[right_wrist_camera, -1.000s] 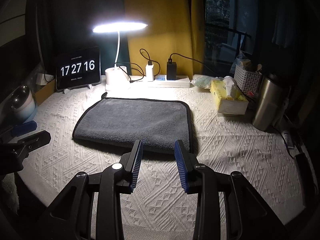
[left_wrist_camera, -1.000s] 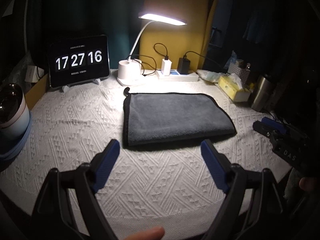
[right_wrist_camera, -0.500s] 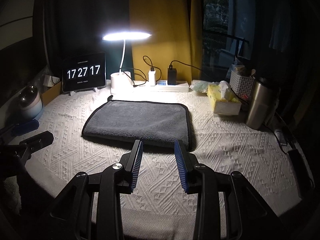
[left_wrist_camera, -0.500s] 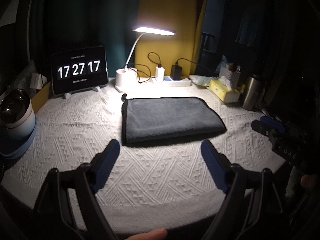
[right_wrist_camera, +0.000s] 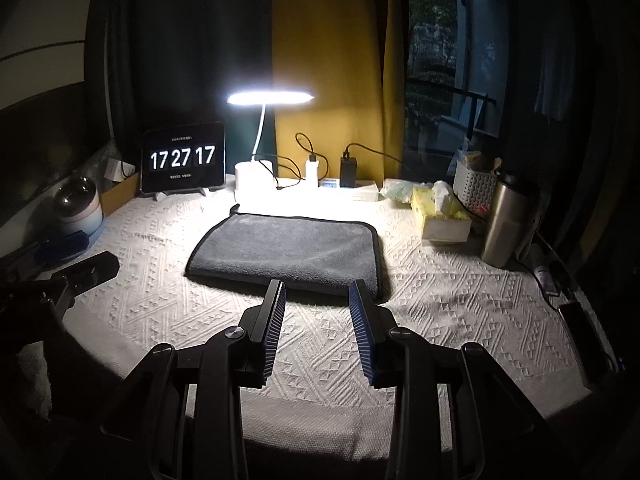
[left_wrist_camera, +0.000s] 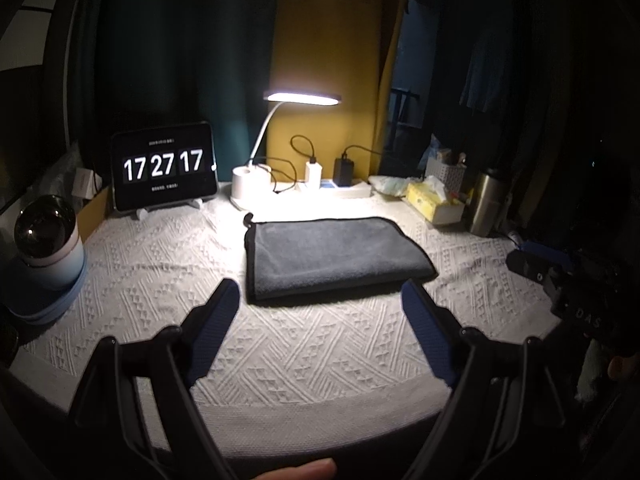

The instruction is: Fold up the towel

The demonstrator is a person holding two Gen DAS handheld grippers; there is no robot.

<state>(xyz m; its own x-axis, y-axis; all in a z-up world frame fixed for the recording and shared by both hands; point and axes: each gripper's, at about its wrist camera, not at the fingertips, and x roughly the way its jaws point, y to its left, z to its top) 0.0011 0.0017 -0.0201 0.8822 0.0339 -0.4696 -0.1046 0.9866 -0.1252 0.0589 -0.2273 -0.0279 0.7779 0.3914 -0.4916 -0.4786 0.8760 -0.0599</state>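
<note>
Evidently both tools had been drawn back from the work over the last second.

Through the left wrist camera, the folded grey microfibre towel with black piping (left_wrist_camera: 336, 258) was seen lying flat on the white woven cloth covering the desk (left_wrist_camera: 152, 264), near the middle and somewhat toward the back edge, just in front of the white desk lamp (left_wrist_camera: 256, 176). It appeared smaller and farther off than a second before, and more of the desk's front edge was visible. The left gripper (left_wrist_camera: 322, 312) was held wide open above the front part of the desk, with nothing between its blue-padded fingers (left_wrist_camera: 216, 320). The right gripper (left_wrist_camera: 560, 276) was visible off the desk's right edge. The black tablet clock (left_wrist_camera: 164, 168) at the back left corner had advanced from 17:27:16 to 17:27:17.

Through the right wrist camera, the towel (right_wrist_camera: 288, 250) was likewise seen farther away than earlier, its folded shape unchanged. The right gripper (right_wrist_camera: 316, 312) was held partly open, its gap narrower than the left one's, and nothing was gripped. Its tips were seen just short of the towel's near edge, apart from it. The left gripper (right_wrist_camera: 76, 276) was visible by the desk's left edge.

From this, the fold was judged to be done and the towel released, with both tools being withdrawn.
</note>
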